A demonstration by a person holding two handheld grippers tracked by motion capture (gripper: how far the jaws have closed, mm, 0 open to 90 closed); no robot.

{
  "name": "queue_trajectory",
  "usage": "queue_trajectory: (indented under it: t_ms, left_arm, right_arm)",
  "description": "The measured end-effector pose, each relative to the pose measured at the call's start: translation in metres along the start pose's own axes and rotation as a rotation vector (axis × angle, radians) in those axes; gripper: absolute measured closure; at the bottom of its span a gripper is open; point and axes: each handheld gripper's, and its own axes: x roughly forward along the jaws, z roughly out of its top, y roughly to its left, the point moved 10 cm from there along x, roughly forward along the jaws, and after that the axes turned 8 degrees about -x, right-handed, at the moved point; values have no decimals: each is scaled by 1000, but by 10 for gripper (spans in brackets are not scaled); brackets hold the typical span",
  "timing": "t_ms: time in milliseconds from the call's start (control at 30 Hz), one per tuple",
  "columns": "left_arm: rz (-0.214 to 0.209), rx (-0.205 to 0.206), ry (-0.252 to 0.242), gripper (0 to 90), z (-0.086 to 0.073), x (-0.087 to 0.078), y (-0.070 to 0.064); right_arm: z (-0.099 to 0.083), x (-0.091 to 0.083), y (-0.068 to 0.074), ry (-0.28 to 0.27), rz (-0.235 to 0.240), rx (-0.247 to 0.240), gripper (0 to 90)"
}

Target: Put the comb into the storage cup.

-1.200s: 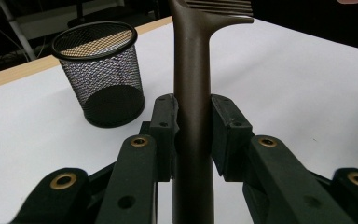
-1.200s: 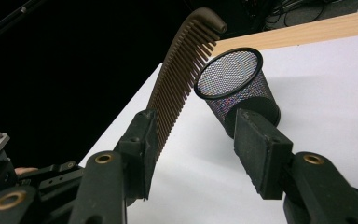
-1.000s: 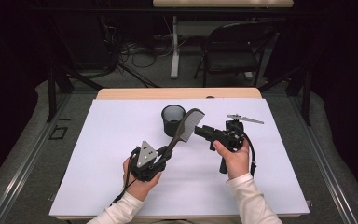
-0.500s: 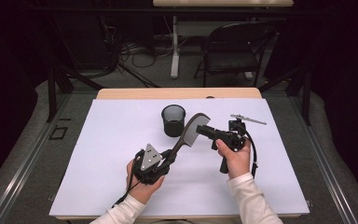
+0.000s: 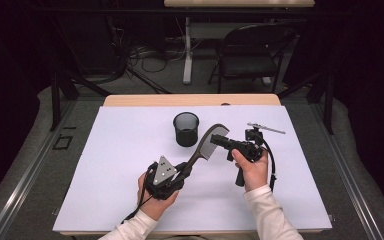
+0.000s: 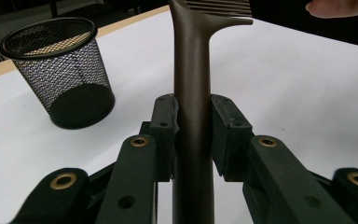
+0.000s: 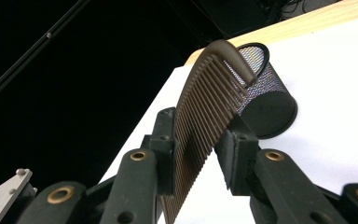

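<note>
A dark brown comb (image 5: 206, 146) hangs above the white table sheet (image 5: 110, 165), tilted up to the right. My left gripper (image 5: 185, 169) is shut on its handle (image 6: 192, 74), and both pads press the handle's sides. My right gripper (image 5: 218, 142) comes in from the right and is shut on the toothed head (image 7: 204, 116), teeth against one pad and spine against the other. A black mesh cup (image 5: 186, 129) stands upright just behind and left of the comb's head. In the left gripper view the cup (image 6: 58, 70) lies at the upper left.
The wooden table edge (image 5: 190, 100) runs along the back. A folding chair (image 5: 250, 55) and a table leg stand on the floor beyond. White sheet lies open to the left and right of both hands. The mesh cup (image 7: 265, 102) shows behind the comb in the right gripper view.
Both hands have carried the comb a little to the right and toward the person, so its head has moved away from the cup. The cup has not moved.
</note>
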Motion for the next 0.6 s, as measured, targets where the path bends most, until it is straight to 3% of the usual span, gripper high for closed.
queue_trajectory:
  t_ms: [600]
  left_arm:
    - [-9, -9, 0, 725, 0, 0, -1]
  right_arm:
    - [-1, 0, -2, 5, 28, 40, 782]
